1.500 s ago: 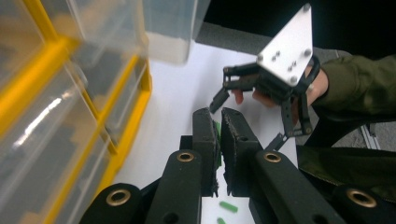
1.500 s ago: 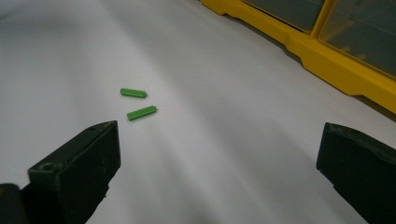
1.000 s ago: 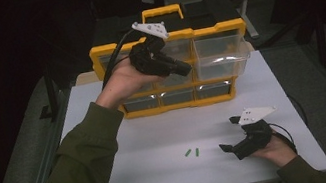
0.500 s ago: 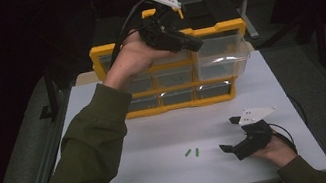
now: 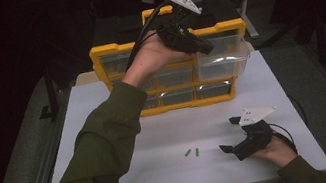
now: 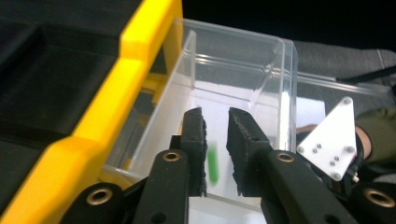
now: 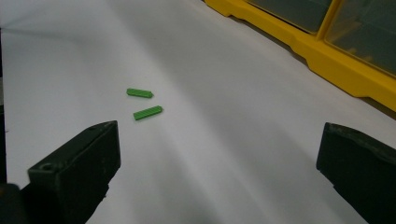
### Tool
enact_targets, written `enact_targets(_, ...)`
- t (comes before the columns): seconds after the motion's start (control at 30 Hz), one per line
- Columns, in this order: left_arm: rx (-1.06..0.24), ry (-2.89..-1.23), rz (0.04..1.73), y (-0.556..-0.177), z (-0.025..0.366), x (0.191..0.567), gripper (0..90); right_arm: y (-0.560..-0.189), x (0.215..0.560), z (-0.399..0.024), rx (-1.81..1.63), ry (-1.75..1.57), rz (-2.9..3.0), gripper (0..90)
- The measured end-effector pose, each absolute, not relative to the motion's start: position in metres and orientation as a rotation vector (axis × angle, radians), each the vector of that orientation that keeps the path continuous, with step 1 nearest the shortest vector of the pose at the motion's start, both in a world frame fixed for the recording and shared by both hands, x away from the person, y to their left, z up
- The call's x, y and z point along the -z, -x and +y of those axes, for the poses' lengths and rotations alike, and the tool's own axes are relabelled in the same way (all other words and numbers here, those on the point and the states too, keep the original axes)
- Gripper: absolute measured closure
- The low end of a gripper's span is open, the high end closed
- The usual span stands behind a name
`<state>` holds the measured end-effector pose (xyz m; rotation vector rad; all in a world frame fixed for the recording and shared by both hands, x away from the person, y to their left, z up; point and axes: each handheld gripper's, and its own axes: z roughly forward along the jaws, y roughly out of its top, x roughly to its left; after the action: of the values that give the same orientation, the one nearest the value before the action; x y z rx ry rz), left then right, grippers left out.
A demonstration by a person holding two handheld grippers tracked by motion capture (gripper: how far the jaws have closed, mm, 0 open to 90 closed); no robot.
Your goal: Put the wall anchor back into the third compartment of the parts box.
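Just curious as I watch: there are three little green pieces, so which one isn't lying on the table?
The green piece between the left tool's parted jaws, over the pulled-out clear drawer. The other two green pieces lie side by side on the white table.

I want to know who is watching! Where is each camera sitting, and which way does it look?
High view: sits above, looks down on the white table; both forearms and grippers show.
Left gripper view: rides the left gripper, looks into the clear drawer, where a green piece drops.
Right gripper view: rides the right gripper, faces two green pieces.
Shared: the yellow organizer.
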<state>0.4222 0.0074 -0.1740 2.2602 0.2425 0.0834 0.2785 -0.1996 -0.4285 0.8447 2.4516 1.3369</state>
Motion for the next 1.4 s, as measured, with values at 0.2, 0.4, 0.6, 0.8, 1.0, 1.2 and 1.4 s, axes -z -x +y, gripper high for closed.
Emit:
enact_targets(0.2, -0.060, -2.236, 0.253, -0.420, 0.021, 0.166, 70.1, -0.279, 0.428, -0.201, -1.345, -0.848, 2.448, 0.0)
enact_targets(0.4, -0.059, -2.219, 0.276, -0.417, 0.038, 0.164, 57.5, -0.279, 0.428, -0.201, -1.344, -0.854, 2.447, 0.0)
enact_targets(0.6, -0.056, -2.213, 0.289, -0.414, 0.054, 0.164, 53.5, -0.279, 0.428, -0.201, -1.343, -0.854, 2.445, 0.0)
enact_targets(0.8, -0.055, -2.205, 0.304, -0.405, 0.078, 0.177, 45.9, -0.279, 0.429, -0.200, -1.335, -0.853, 2.452, 0.0)
enact_targets(1.0, -0.062, -2.206, 0.322, -0.398, 0.089, 0.192, 38.3, -0.279, 0.429, -0.200, -1.335, -0.857, 2.451, 0.0)
enact_targets(1.2, -0.069, -2.214, 0.332, -0.390, 0.095, 0.212, 33.2, -0.279, 0.429, -0.200, -1.335, -0.855, 2.449, 0.0)
enact_targets(1.4, -0.084, -2.227, 0.360, -0.381, 0.099, 0.237, 28.4, -0.279, 0.428, -0.200, -1.339, -0.860, 2.445, 0.0)
